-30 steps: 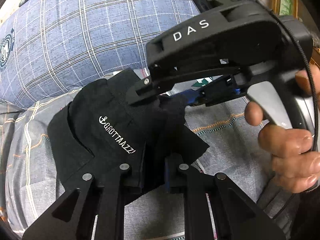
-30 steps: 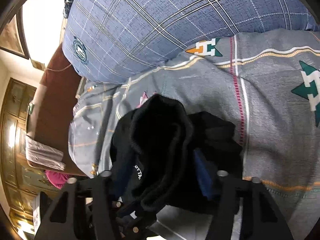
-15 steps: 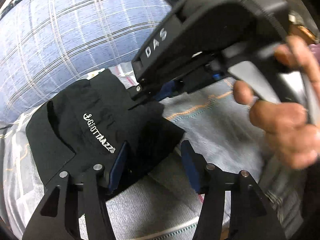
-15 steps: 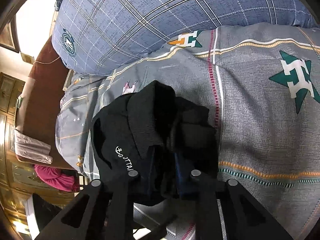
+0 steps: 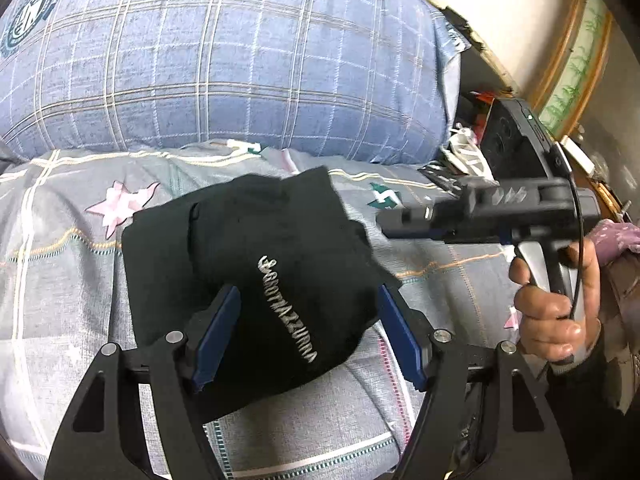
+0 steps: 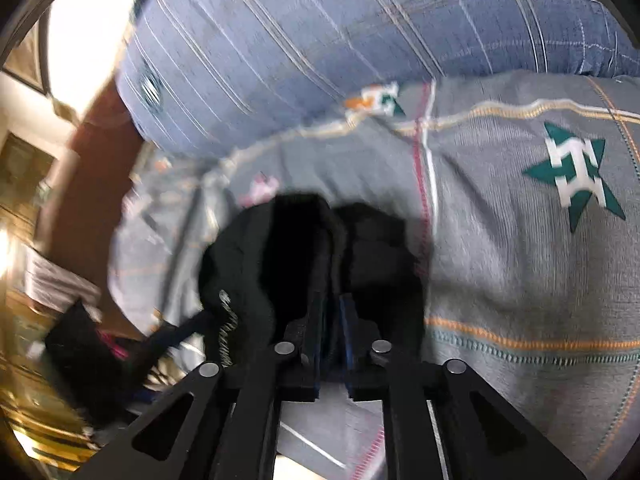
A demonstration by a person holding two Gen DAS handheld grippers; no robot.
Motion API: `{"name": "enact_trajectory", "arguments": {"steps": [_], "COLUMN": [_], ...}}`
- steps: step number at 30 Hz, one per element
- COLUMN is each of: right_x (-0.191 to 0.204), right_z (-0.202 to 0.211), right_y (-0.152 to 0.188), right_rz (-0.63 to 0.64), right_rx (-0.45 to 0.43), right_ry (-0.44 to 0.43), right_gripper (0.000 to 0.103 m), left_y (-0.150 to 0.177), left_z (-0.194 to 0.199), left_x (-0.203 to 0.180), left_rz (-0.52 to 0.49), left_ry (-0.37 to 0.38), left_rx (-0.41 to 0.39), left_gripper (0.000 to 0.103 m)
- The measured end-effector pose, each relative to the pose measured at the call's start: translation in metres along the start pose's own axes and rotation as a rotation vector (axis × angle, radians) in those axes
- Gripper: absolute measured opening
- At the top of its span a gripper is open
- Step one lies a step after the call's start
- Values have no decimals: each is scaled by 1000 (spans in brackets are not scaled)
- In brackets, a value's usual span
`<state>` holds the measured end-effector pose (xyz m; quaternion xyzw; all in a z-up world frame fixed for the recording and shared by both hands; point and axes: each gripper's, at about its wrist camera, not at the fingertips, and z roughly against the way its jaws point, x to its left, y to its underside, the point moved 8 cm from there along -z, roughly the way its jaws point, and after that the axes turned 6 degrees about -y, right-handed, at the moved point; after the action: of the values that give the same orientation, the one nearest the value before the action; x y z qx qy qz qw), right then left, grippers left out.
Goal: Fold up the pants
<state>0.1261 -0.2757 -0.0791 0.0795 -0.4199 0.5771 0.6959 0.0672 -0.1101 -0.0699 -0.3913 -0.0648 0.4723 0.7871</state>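
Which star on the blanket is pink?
The star left of the black pants, in the left wrist view. The star in the right wrist view is green with white lettering.

free: bedspread [image 5: 440, 280] beside pants [image 5: 260, 248] | blocked: pillow [image 5: 220, 60] behind

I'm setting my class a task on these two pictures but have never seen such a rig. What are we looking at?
There is no robot. A person holds a gripper in each hand, each with a camera looking along its two fingers. The left camera shows the left gripper open around folded black pants on a patterned bed cover, with a checked pillow behind. It also shows the person's hand holding the right gripper. The right camera, blurred, shows its fingers almost together at the pants; whether they pinch cloth is unclear.
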Motion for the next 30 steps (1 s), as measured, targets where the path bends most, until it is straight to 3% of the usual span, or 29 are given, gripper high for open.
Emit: {"name": "enact_trajectory", "arguments": {"steps": [1,2,6,8,11,12,14,16,18,21,22,25,28,30], "right_x": [3,7,28,33,26,24,20,22,28,25,21,11,6,-2], "right_z": [5,7,2,-16,-48,-55,-61,-48,-29,-17,-22,-40,-47,-53], "right_y": [-2,-4,-3,4,15,19,22,21,22,24,26,30,32,35], "right_rz": [2,9,73,84,73,77,103,115,140,136,129,106,98,94], "right_rx": [-27,-47,-42,9,95,113,124,92,56,40,56,102,120,144], "right_ry": [-22,-39,-74,-57,-4,10,96,94,91,105,120,143,177,229], "right_gripper": [55,59,57,56,35,15,10,7,6,6,6,6,6,6], "left_y": [0,2,11,8,10,12,12,6,-8,-23,-23,-10,3,10], "left_z": [1,-1,-25,-31,-36,-39,-36,-17,18,41,36,7,-10,-27], "left_x": [-3,-4,-8,-12,-15,-17,-24,-29,-23,7,20,42,49,59], "left_rz": [-9,-12,-33,-53,-34,-28,-47,-60,-19,63,98,137,95,107], "left_ry": [15,7,-8,-24,-25,-22,-8,30,76,-13,-60,-185,-295,-332], "left_rx": [-9,1,60,64,68,80,82,47,-51,-185,-178,-66,4,53], "left_gripper": [71,71,71,71,71,71,70,70,71,76,76,75,72,72]}}
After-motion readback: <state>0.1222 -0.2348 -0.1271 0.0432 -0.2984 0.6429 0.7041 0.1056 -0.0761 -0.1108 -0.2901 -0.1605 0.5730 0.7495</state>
